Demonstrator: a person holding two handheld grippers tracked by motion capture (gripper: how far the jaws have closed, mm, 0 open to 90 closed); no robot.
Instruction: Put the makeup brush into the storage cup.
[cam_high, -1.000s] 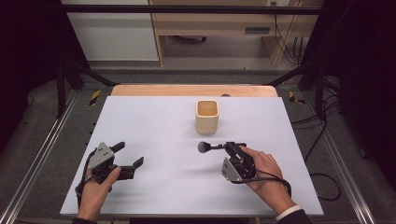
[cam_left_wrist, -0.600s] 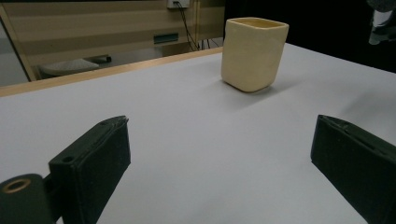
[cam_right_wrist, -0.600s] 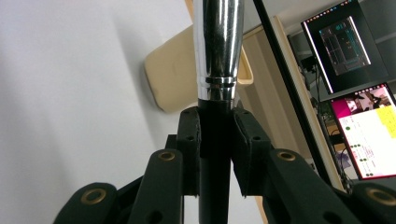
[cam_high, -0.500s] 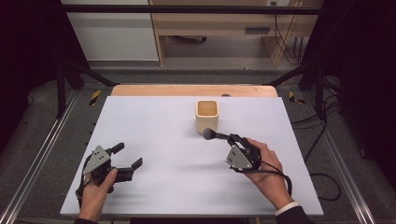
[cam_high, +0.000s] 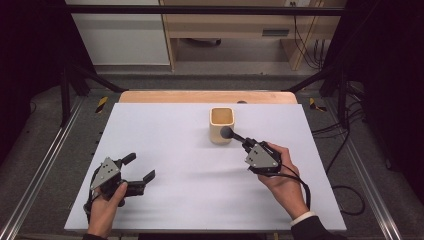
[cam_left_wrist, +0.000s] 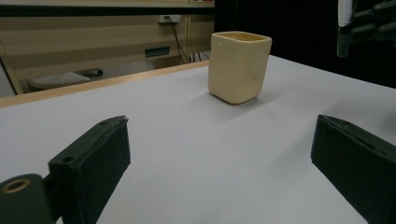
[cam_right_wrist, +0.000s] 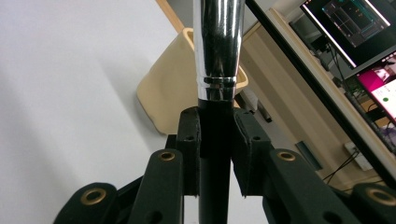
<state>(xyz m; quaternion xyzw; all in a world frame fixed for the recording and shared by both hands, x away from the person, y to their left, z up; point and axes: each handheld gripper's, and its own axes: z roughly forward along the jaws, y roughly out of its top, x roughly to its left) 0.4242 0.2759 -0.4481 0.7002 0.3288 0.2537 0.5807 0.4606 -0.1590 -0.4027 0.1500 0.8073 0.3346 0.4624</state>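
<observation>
Jaws of the right gripper (cam_high: 246, 143) are clamping the black handle of a makeup brush (cam_high: 233, 135), a tool with a chrome ferrule and a dark rounded head. In the high view, just right of centre, the brush is pointing up and to the left, so its head is lying at the near right edge of a cream, square-sided cup (cam_high: 221, 125), seemingly lined up for dropping in. In the right gripper view the pads (cam_right_wrist: 189, 154) are pressing the handle from both sides low in the frame, with the ferrule (cam_right_wrist: 218, 44) rising to the top edge and the cup (cam_right_wrist: 173, 93) sitting behind it; the grip far down the handle is leaving the whole working end free to go into the cup.

At the lower left of the high view, the left gripper (cam_high: 141, 169) is resting on the white worktop (cam_high: 165, 150) with its jaws spread wide and nothing between them, apparently waiting well clear. In the left gripper view the cup (cam_left_wrist: 238, 65) is standing upright above centre, and the brush's tip (cam_left_wrist: 344, 28) is hanging in the upper right corner.
</observation>
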